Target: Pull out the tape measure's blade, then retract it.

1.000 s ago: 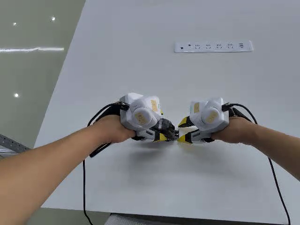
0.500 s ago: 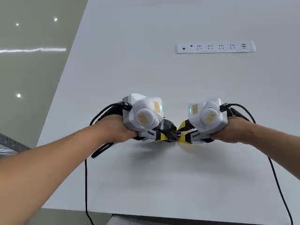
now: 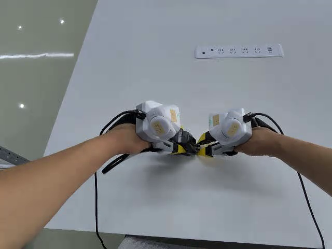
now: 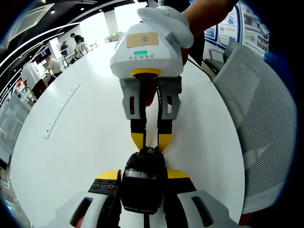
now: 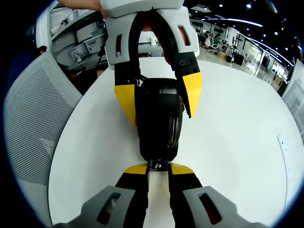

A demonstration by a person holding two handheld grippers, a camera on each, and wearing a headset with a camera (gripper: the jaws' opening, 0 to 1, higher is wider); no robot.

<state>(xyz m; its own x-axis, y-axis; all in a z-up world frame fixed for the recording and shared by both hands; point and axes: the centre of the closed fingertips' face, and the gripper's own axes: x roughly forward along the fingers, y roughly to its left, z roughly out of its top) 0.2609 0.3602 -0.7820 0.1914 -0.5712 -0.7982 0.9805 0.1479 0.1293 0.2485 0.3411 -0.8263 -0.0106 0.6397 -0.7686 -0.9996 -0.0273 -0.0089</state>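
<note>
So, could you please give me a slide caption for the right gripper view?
Left tool clamps the tape measure; right tool pinches its blade tip.
</note>
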